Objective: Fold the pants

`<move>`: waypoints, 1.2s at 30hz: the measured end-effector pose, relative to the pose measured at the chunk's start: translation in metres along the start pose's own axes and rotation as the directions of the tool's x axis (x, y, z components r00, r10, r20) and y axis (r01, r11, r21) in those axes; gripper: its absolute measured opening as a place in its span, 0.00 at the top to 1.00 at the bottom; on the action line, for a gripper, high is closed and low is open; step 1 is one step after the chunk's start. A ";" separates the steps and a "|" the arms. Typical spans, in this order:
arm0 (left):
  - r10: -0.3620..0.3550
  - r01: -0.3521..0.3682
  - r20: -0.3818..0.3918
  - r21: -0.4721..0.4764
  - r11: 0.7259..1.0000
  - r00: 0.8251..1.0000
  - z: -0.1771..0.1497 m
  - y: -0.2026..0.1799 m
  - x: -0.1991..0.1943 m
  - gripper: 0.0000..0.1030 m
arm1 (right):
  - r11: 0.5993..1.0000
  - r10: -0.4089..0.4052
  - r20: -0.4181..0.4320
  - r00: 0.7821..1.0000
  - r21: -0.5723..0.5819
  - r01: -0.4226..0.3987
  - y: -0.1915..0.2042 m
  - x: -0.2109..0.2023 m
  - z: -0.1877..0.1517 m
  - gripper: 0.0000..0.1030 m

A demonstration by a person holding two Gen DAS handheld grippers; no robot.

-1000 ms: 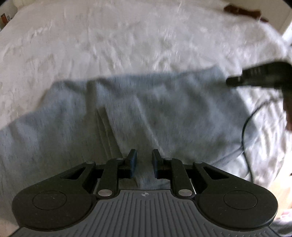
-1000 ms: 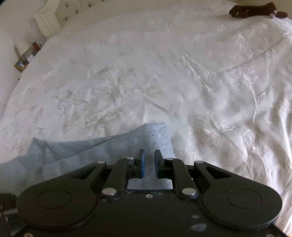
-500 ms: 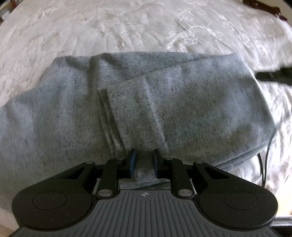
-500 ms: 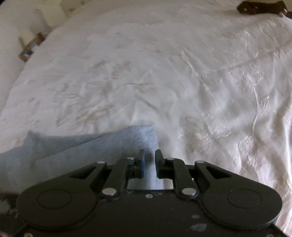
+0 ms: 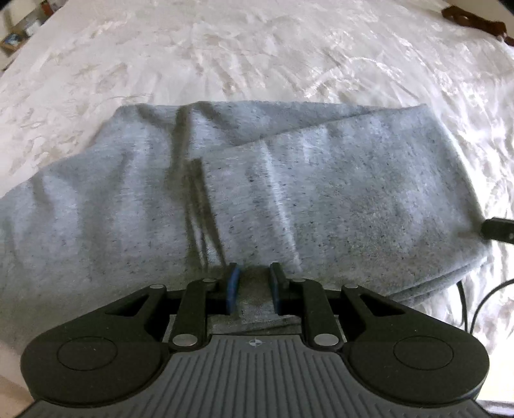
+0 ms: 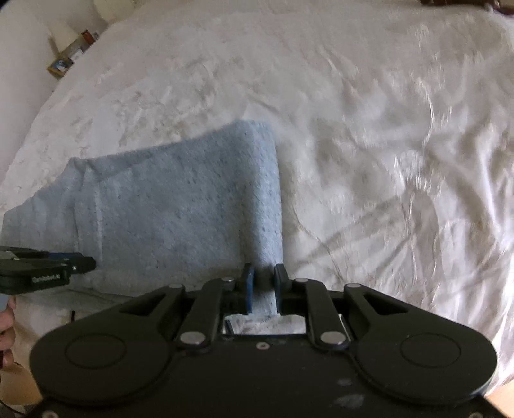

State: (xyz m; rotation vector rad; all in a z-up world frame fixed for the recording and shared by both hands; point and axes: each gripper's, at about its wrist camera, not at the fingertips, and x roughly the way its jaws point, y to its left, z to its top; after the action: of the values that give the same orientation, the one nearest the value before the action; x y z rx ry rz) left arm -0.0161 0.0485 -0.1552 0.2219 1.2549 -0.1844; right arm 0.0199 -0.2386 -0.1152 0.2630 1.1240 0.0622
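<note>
Grey marled pants (image 5: 289,193) lie folded across a white bedspread (image 5: 257,48). A leg end lies folded over the middle with a crease beside it. My left gripper (image 5: 254,279) is shut on the near edge of the pants, with cloth between its blue pads. My right gripper (image 6: 264,279) is shut on the right near corner of the pants (image 6: 167,199). The left gripper's side (image 6: 48,267) shows at the left edge of the right wrist view. The right gripper's tip (image 5: 498,228) shows at the right edge of the left wrist view.
The white embroidered bedspread (image 6: 385,128) spreads far and right. A brown object (image 5: 472,19) lies at the far right of the bed. A shelf with small items (image 6: 69,54) stands beyond the bed's far left. A black cable (image 5: 465,308) hangs near the pants' right end.
Both grippers pulled the pants' near edge toward me and lowered. More of the folded pants shows in the right wrist view, and the cloth lies flatter on the bed.
</note>
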 end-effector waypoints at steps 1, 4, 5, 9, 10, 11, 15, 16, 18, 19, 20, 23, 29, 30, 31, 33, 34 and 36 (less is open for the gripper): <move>0.010 -0.010 0.001 -0.013 1.000 1.000 -0.002 0.002 -0.003 0.80 | 1.000 0.002 0.029 1.000 -0.020 -0.002 0.004 -0.006 0.001 0.83; 0.020 -0.020 0.003 -0.069 0.997 1.000 -0.008 0.016 -0.011 0.80 | 0.997 0.025 0.093 0.995 -0.073 -0.019 0.017 -0.020 0.009 0.78; 0.022 -0.021 0.004 -0.087 0.996 1.000 -0.011 0.023 -0.014 0.80 | 0.995 0.036 0.116 0.993 -0.095 -0.025 0.023 -0.024 0.010 0.75; 0.083 -0.078 0.033 -0.147 0.986 0.996 -0.026 0.058 -0.027 0.80 | 0.981 0.073 0.188 0.979 -0.193 -0.036 0.055 -0.034 0.013 0.72; 0.097 -0.089 0.042 -0.158 0.983 0.994 -0.030 0.067 -0.030 0.80 | 0.976 0.085 0.201 0.976 -0.213 -0.042 0.064 -0.035 0.013 0.71; 0.109 -0.099 0.050 -0.171 0.980 0.993 -0.034 0.077 -0.034 0.80 | 0.974 0.093 0.205 0.974 -0.224 -0.046 0.072 -0.035 0.013 0.68; 0.125 -0.107 0.069 -0.223 0.969 0.990 -0.041 0.119 -0.048 0.80 | 0.964 0.126 0.198 0.972 -0.257 -0.072 0.109 -0.029 0.015 0.64; 0.127 -0.106 0.075 -0.238 0.965 0.989 -0.043 0.129 -0.051 0.80 | 0.960 0.138 0.187 0.973 -0.265 -0.085 0.119 -0.027 0.015 0.64; 0.136 -0.110 0.084 -0.265 0.958 0.987 -0.049 0.150 -0.058 0.80 | 0.956 0.157 0.162 0.974 -0.274 -0.108 0.140 -0.023 0.016 0.64; 0.141 -0.113 0.084 -0.277 0.954 0.986 -0.051 0.162 -0.061 0.80 | 0.954 0.162 0.154 0.975 -0.276 -0.115 0.151 -0.021 0.016 0.64; 0.148 -0.118 0.082 -0.287 0.951 0.986 -0.053 0.170 -0.063 0.80 | 0.952 0.171 0.141 0.975 -0.278 -0.127 0.161 -0.018 0.015 0.64; 0.162 -0.132 0.073 -0.308 0.942 0.984 -0.056 0.201 -0.064 0.80 | 0.945 0.185 0.110 0.976 -0.292 -0.146 0.196 -0.011 0.014 0.63; 0.166 -0.138 0.059 -0.326 0.935 0.984 -0.055 0.246 -0.061 0.80 | 0.944 0.195 0.089 0.977 -0.288 -0.162 0.251 0.014 0.027 0.62; 0.163 -0.138 0.050 -0.327 0.935 0.985 -0.056 0.252 -0.057 0.80 | 0.946 0.192 0.087 0.978 -0.281 -0.160 0.258 0.019 0.033 0.62; 0.155 -0.133 0.044 -0.327 0.936 0.987 -0.056 0.257 -0.052 0.80 | 0.950 0.189 0.086 0.978 -0.270 -0.159 0.263 0.026 0.038 0.62; 0.133 -0.124 0.006 -0.318 0.940 0.991 -0.060 0.266 -0.037 0.80 | 0.957 0.178 0.088 0.980 -0.246 -0.151 0.275 0.039 0.050 0.62; 0.108 -0.108 -0.015 -0.311 0.944 0.994 -0.064 0.270 -0.030 0.80 | 0.959 0.170 0.088 0.981 -0.242 -0.145 0.280 0.045 0.055 0.62; 0.075 -0.075 -0.012 -0.310 0.948 0.997 -0.071 0.274 -0.023 0.80 | 0.961 0.154 0.082 0.985 -0.243 -0.131 0.290 0.060 0.065 0.62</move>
State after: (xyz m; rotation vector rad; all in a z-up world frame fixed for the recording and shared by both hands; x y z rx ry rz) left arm -0.0176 0.3320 -0.1362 -0.0024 1.2550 0.0803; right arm 0.1283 0.0411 -0.0727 0.1315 0.9856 0.3067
